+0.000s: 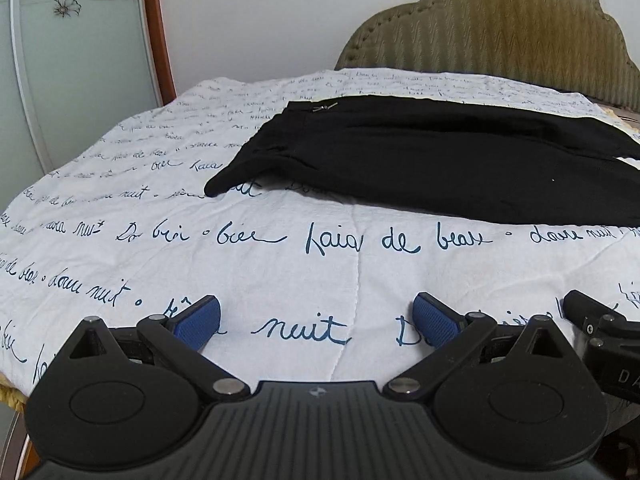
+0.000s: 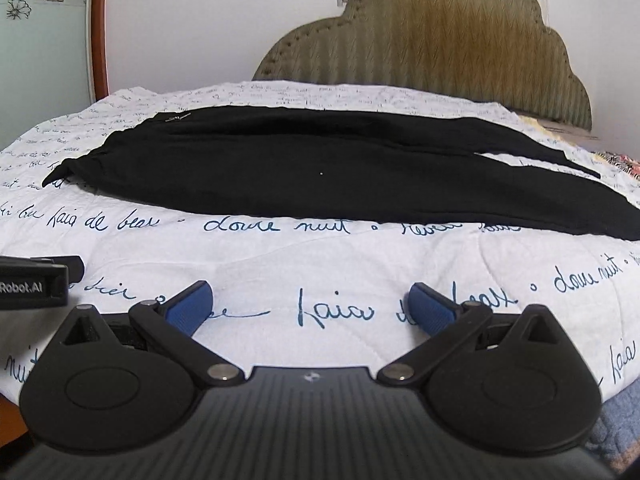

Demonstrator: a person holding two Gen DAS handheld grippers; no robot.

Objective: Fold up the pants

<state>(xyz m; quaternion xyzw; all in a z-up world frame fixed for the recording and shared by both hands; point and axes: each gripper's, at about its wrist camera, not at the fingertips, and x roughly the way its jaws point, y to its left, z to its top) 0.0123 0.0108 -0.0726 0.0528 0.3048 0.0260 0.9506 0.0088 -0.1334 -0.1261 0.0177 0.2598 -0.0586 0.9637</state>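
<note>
The left tongs (image 1: 316, 322) gape wide with nothing between the blue pads (image 1: 198, 322), low over the bed's quilt (image 1: 120, 184). The right tongs (image 2: 310, 308) are spread just as wide and also hold nothing, level beside the left ones. Well ahead of both, apart from them, the pants (image 2: 320, 176) lie flat across the quilt, waistband to the left, legs running right. Behind stands the headboard (image 2: 432, 40).

Pants (image 2: 320, 176): plain black. Bedspread (image 1: 320, 280): white with dark blue handwritten script; headboard (image 2: 440, 40) olive-tan, zigzag texture. Both grippers' finger pads (image 1: 198, 322) blue on black frames.
</note>
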